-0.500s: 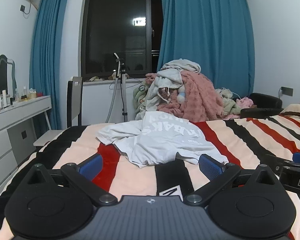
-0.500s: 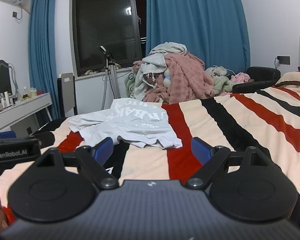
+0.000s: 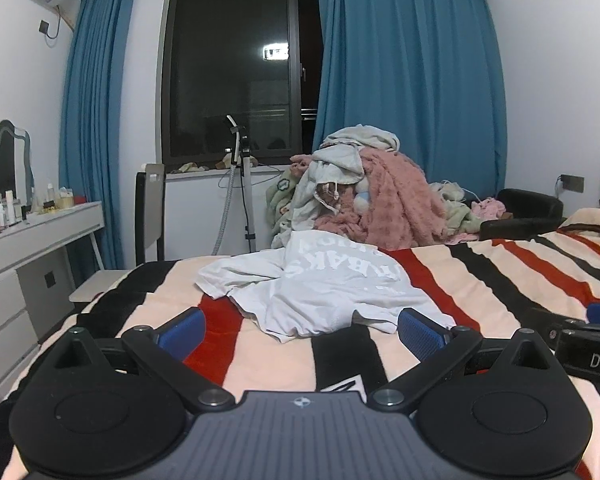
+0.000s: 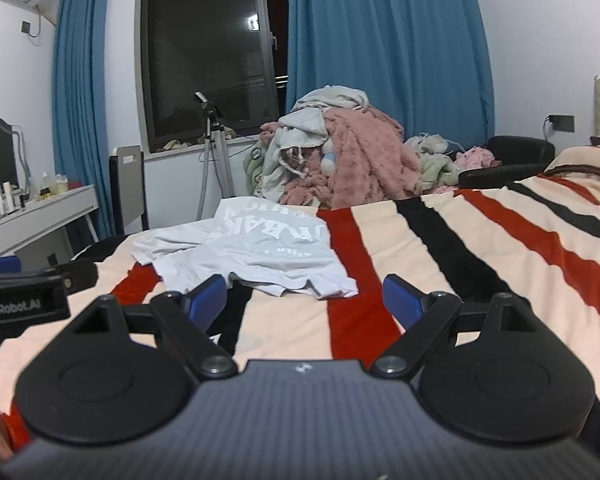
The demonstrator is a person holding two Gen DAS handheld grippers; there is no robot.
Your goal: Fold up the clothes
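Note:
A crumpled white T-shirt [image 3: 320, 284] with large white lettering lies on the striped bedspread [image 3: 500, 276], just ahead of both grippers. My left gripper [image 3: 302, 330] stands open, blue pads wide apart, the shirt's near hem just beyond its tips with nothing between them. In the right wrist view the same T-shirt [image 4: 260, 252] lies ahead and to the left. My right gripper [image 4: 304, 298] is open too, over the bedspread [image 4: 480, 240], and holds nothing. The right gripper's body shows at the left view's right edge; the left one shows at the right view's left edge.
A heap of pink and grey clothes and blankets [image 3: 364, 196] rises past the bed's far edge by the blue curtains. A white dresser [image 3: 32, 240] with bottles, a chair [image 3: 150, 216] and a stand [image 3: 244, 188] are on the left. A black armchair [image 3: 528, 212] sits far right.
Both grippers have edged slightly forward toward the T-shirt; it sits a little lower and closer in both views. Jaws stay wide apart.

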